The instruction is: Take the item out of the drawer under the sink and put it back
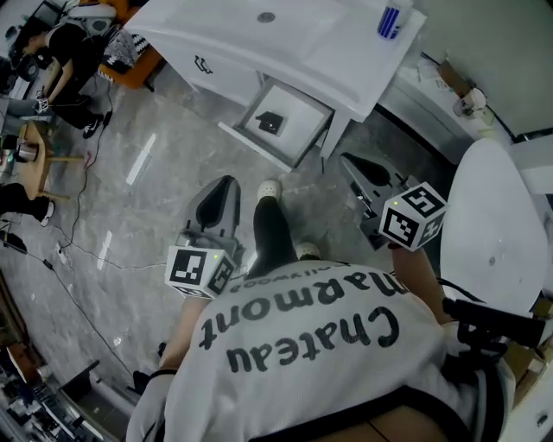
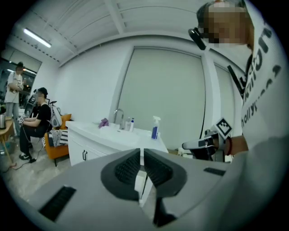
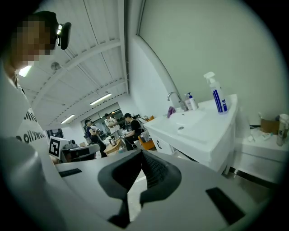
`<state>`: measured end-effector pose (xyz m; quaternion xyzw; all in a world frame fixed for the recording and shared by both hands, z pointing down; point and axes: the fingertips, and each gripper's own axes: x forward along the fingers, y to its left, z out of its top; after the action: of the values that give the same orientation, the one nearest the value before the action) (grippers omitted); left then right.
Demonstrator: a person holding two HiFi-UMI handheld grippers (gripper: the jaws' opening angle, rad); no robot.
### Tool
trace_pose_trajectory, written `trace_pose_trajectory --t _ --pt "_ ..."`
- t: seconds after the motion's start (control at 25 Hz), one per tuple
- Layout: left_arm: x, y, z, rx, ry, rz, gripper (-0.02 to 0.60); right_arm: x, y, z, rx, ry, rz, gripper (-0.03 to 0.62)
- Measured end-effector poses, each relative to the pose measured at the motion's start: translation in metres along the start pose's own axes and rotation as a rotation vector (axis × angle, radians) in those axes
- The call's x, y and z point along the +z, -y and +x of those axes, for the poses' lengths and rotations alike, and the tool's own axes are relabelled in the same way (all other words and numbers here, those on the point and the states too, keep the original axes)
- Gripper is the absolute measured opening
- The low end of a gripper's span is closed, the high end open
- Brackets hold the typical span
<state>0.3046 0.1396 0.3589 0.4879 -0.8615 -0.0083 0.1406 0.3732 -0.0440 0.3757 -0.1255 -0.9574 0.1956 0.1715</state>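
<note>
In the head view the white sink cabinet (image 1: 285, 43) stands ahead, and its lower drawer (image 1: 298, 138) is pulled open over the floor. A small dark item (image 1: 269, 123) lies inside the drawer. My left gripper (image 1: 226, 183) hangs below the drawer, apart from it, jaws shut and empty. My right gripper (image 1: 350, 160) is to the drawer's right, also shut and empty. In the left gripper view the left gripper (image 2: 141, 152) points at the cabinet (image 2: 97, 140). In the right gripper view the right gripper (image 3: 141, 154) has its ribbed pads together, with the sink (image 3: 194, 124) to the right.
A blue spray bottle (image 1: 390, 19) stands on the countertop's right end. A white rounded fixture (image 1: 492, 224) is close at my right. People sit by a small round table (image 1: 34, 155) at the left, with cables (image 1: 78, 250) on the grey floor.
</note>
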Motion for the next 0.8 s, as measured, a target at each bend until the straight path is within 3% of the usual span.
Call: trace_pose_trajectory --t 0.28,0.48,0.8 --pt "-0.005 -0.036 0.064 -0.100 -0.090 -0.016 0.011 0.003 0.028 0.034 -0.078 0.003 0.080 0.012" --pt "-0.011 -0.070 0.121 -0.142 -0.164 0.020 0.011 0.006 0.049 0.061 -0.128 0.020 0.143 0.012" --pt "-0.074 -0.103 0.191 -0.275 -0.351 0.113 0.011 -0.028 0.076 0.095 -0.221 0.006 0.289 0.012"
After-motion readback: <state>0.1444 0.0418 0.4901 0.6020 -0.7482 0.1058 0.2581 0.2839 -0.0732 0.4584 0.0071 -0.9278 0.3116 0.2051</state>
